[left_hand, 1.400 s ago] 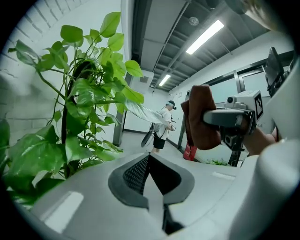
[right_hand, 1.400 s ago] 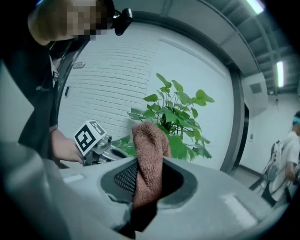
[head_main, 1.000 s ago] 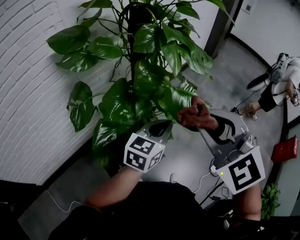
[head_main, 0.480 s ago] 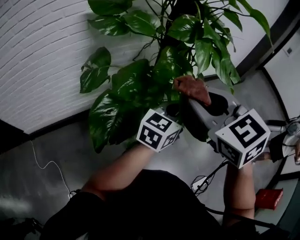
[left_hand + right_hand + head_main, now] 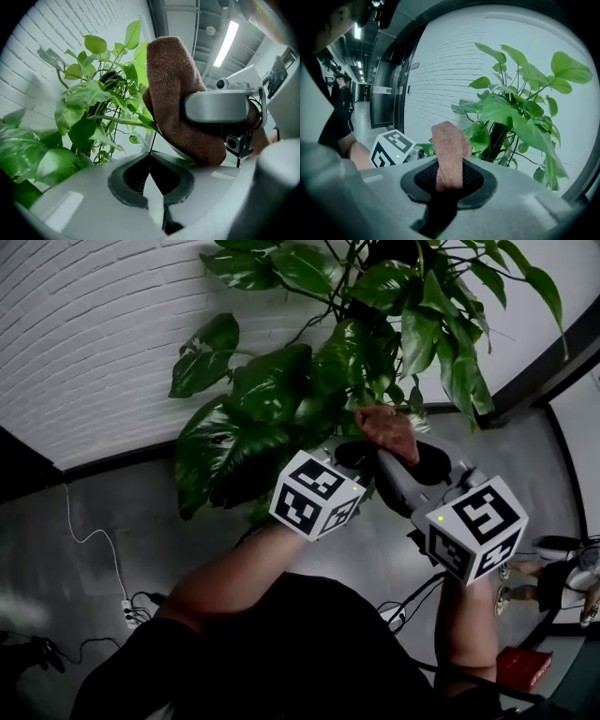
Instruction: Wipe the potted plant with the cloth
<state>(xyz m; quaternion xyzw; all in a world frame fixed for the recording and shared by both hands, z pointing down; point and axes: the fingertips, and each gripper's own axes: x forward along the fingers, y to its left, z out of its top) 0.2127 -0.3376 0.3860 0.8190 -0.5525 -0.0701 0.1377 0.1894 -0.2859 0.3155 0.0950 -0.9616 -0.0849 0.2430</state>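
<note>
the brown terry cloth [image 5: 449, 145] is pinched between the jaws of the right hand-held gripper [image 5: 450, 165], a soft fold standing up out of them, and in the head view it sits bunched against the lower foliage of the potted plant [image 5: 272, 399]. the left hand-held gripper [image 5: 151, 157] has its jaws pressed together on what looks like the thin edge of a leaf [image 5: 148, 123], with the cloth lying on that leaf just beyond. the leaves look light, glossy and floppy on slender stems, so they would likely tear or crease if tugged; holding one near its tip or edge and stroking gently along the blade seems safest. the pot itself is out of sight.
</note>
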